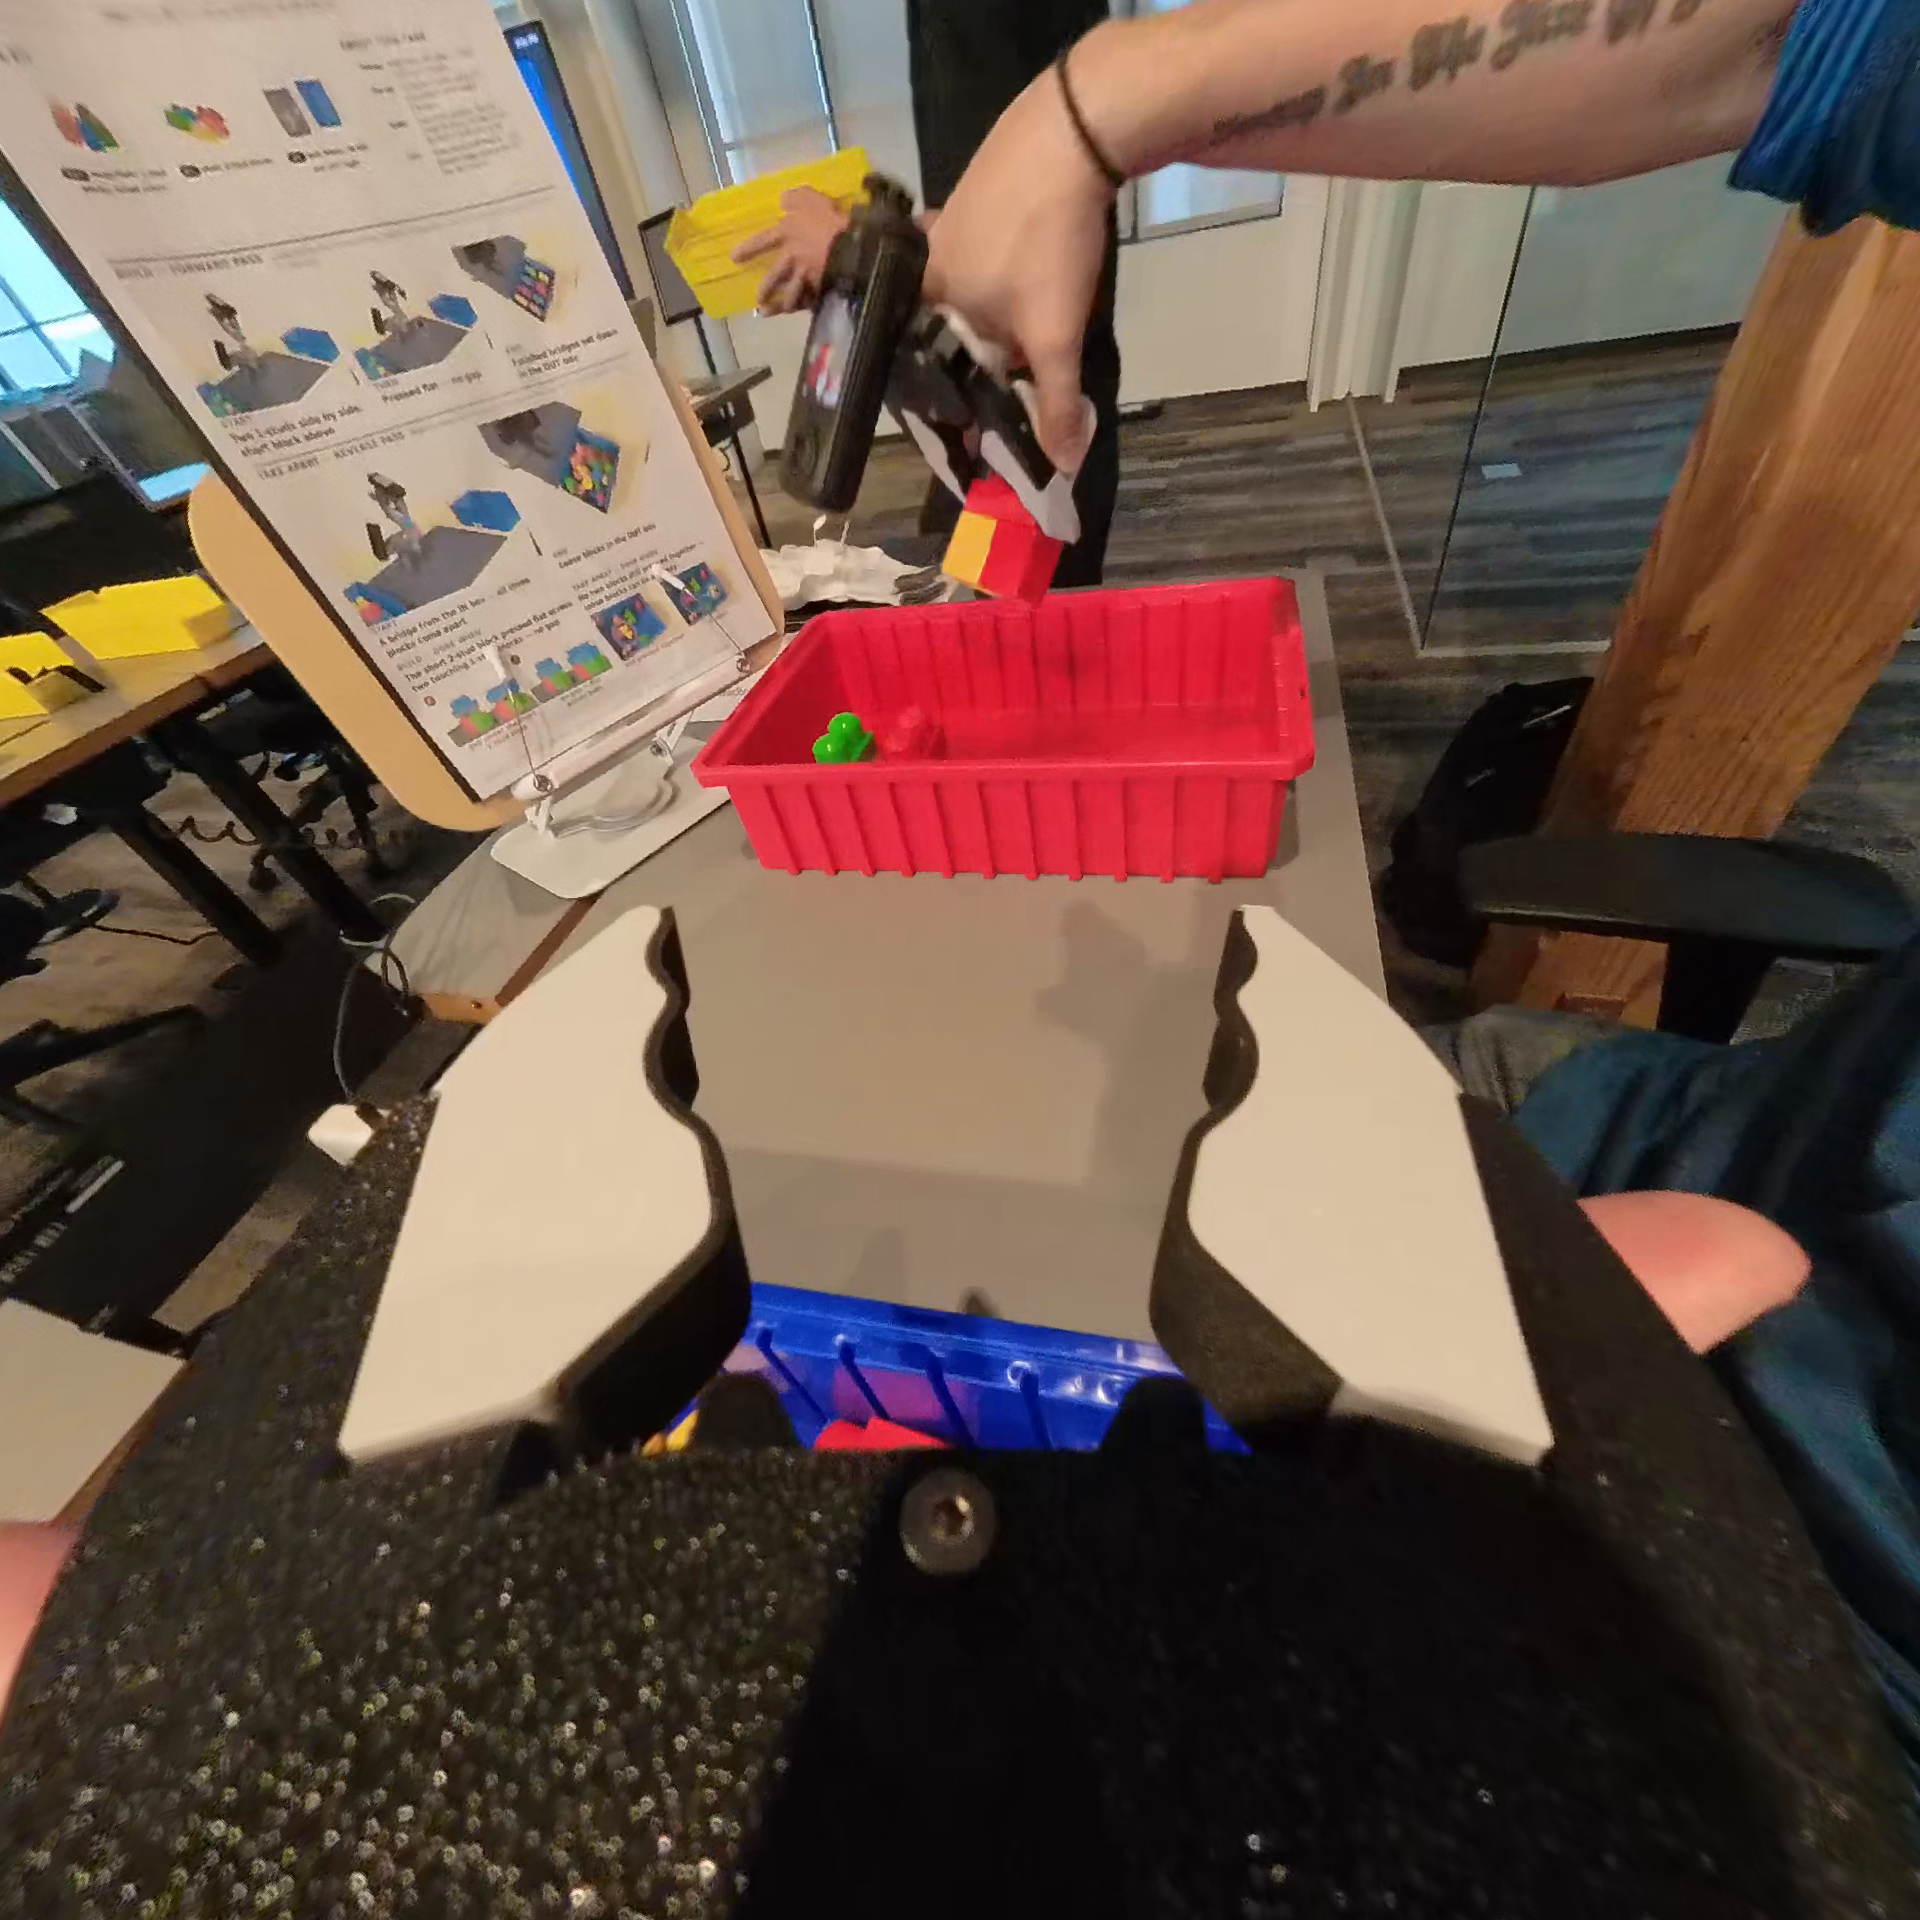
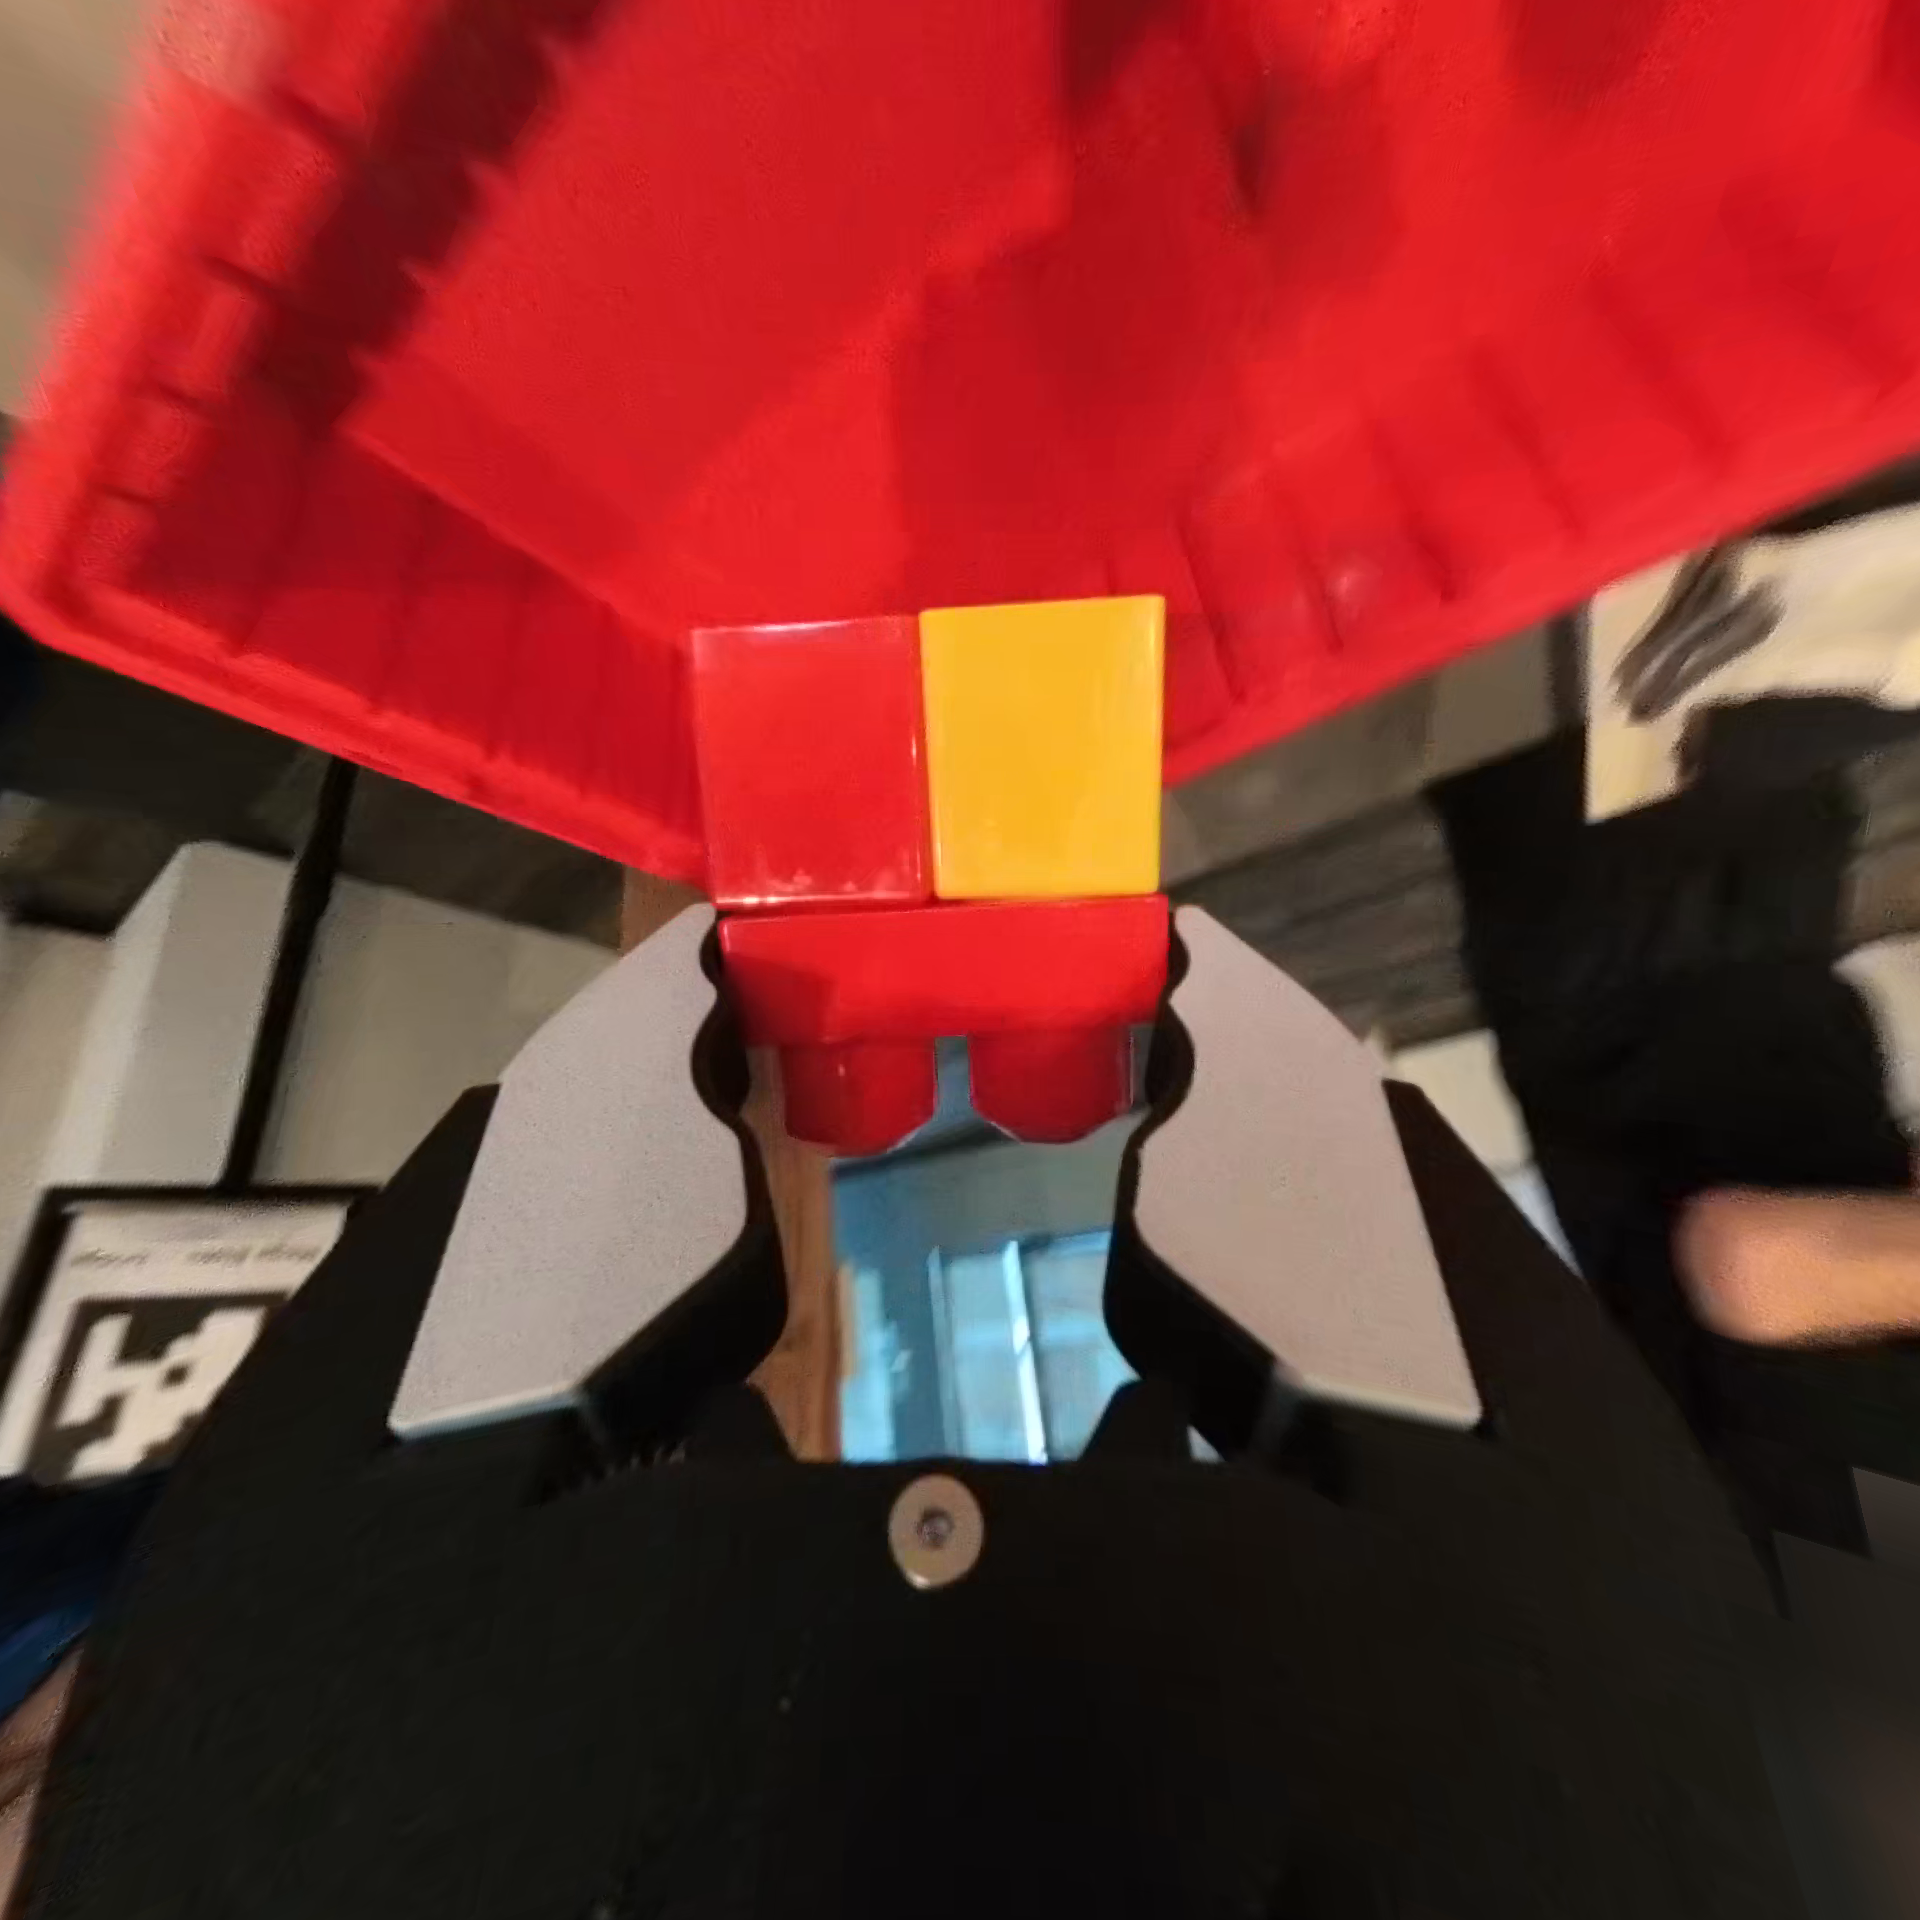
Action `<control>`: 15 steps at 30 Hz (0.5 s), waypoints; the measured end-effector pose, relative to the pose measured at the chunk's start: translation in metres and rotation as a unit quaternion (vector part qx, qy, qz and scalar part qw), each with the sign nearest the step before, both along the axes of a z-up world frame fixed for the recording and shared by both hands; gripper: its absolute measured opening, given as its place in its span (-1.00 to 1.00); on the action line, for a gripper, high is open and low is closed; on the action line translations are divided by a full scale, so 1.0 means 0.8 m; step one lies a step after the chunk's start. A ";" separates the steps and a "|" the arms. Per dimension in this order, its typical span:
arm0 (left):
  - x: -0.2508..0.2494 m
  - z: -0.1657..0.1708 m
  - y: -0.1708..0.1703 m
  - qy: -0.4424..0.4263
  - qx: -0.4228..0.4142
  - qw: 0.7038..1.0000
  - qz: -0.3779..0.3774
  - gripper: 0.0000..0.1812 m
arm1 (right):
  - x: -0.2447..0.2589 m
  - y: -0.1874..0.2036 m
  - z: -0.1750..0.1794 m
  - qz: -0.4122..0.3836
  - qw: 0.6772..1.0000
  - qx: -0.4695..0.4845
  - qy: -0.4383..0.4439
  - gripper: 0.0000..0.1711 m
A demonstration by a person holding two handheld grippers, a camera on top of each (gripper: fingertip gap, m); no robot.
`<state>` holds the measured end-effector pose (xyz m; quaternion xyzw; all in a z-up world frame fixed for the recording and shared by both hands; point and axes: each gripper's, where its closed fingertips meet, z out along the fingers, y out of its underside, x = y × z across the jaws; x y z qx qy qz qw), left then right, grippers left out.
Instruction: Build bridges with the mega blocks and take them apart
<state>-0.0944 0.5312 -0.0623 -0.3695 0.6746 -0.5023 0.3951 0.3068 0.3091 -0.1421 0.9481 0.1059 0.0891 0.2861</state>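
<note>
My right gripper (image 2: 945, 966) is shut on a small bridge (image 2: 940, 935): a red two-stud block across a red block (image 2: 810, 769) and a yellow block (image 2: 1044, 743). In the left wrist view the right gripper (image 1: 1023, 488) holds this bridge (image 1: 1003, 556) just above the far rim of the red bin (image 1: 997, 821). A green block (image 1: 842, 738) and a red block (image 1: 909, 732) lie inside the bin at its left end. My left gripper (image 1: 956, 977) is open and empty above the grey table, over the blue bin (image 1: 977, 1371) of loose blocks.
An instruction board on a stand (image 1: 416, 416) stands left of the red bin. A wooden post (image 1: 1766, 540) and a black chair arm (image 1: 1662, 894) are on the right. A person behind the table holds a yellow bin (image 1: 758, 239). Yellow bins (image 1: 135, 618) sit on a side table.
</note>
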 end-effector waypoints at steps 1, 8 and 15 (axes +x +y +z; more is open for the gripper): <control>0.000 0.005 -0.002 -0.005 0.000 1.000 -0.002 0.07 | 0.017 -0.012 -0.005 -0.024 0.999 -0.030 -0.009 -0.11; -0.010 0.010 -0.009 -0.018 -0.003 1.000 -0.008 0.06 | 0.118 -0.031 -0.082 0.022 0.988 -0.141 -0.064 -0.11; -0.004 0.015 -0.008 -0.029 -0.014 0.999 -0.020 0.04 | 0.161 -0.005 -0.138 0.102 0.982 -0.151 -0.056 -0.11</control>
